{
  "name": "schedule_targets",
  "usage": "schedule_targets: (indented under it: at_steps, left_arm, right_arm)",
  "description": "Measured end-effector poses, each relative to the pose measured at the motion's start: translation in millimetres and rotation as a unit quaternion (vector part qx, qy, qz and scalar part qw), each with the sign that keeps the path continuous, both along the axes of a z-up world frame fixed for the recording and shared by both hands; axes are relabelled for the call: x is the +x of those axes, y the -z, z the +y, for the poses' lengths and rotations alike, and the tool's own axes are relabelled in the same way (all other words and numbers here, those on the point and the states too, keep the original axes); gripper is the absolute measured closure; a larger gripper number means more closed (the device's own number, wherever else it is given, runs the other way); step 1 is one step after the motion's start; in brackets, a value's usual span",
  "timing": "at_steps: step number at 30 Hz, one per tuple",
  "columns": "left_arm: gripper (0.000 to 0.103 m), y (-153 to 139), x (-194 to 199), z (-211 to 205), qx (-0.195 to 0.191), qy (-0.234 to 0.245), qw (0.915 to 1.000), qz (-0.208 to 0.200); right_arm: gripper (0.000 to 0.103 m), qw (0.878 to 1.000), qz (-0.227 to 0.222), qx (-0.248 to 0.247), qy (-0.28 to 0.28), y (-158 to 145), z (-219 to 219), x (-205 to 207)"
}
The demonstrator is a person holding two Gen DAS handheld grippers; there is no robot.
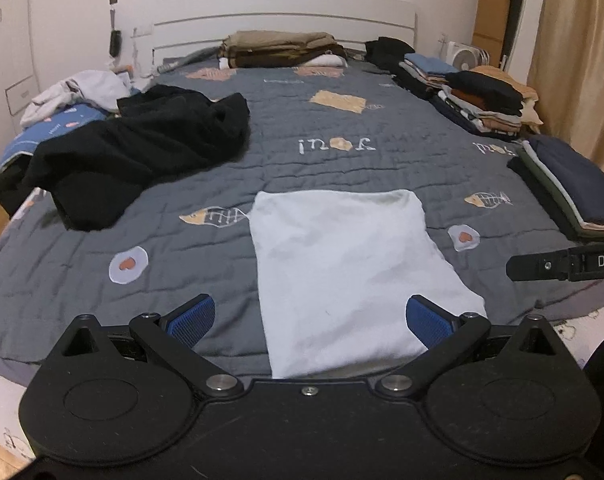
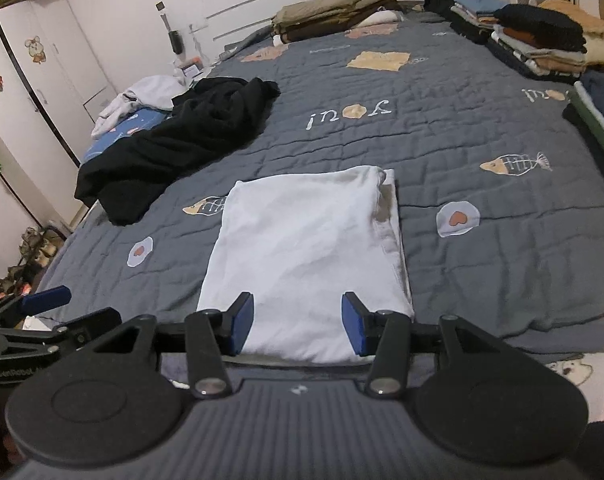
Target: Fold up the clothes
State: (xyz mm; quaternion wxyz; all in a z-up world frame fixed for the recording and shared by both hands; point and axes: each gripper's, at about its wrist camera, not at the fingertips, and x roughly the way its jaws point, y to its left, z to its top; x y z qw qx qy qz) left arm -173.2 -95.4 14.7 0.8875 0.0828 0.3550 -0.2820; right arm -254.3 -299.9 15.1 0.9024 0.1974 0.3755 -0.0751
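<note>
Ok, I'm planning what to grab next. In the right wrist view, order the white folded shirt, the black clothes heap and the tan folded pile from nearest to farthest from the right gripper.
1. White folded shirt, just ahead of the right gripper.
2. Black clothes heap, ahead on the left.
3. Tan folded pile, far end by the headboard.

Folded garment [image 1: 341, 276] on bed [image 1: 381, 160], crumpled clothes [image 1: 142, 140] behind-left, stacks [image 1: 485, 108] right

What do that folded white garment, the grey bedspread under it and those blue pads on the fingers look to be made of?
Folded white garment: probably soft matte cotton knit; it creases gently.
Grey quilted bedspread: stitched padded fabric, puffy between seams, with sewn-on-looking fish and egg patches.
Blue finger pads: likely grippy rubber or plastic; a fine grid texture shows.
</note>
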Motion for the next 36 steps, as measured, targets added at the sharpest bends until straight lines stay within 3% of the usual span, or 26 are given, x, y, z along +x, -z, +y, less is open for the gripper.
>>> schedule_targets:
  at_steps: [4,17,24,32,36]
  left_arm:
    - [0.0,3,-1,3,0.0,0.005,0.9998,0.022]
    - [0.0,13,5,-7,0.054,-0.016,0.9981,0.027]
    - [0.0,19,0,-16,0.064,-0.017,0.9973,0.03]
    - [0.0,13,-18,-22,0.083,-0.001,0.9965,-0.011]
    - [0.0,11,-24,-14,0.074,-0.007,0.9972,-0.009]
  right_arm:
    - [0.055,1.0,0.011,-0.002,-0.002,1,-1,1]
    - [0.055,0.999,0.038,0.004,-0.01,16,-12,14]
    - [0.055,0.999,0.048,0.007,-0.006,26,-19,17]
    - [0.055,0.999,0.042,0.0,-0.007,14,-11,7]
    - [0.055,0.999,0.039,-0.005,-0.007,8,-8,2]
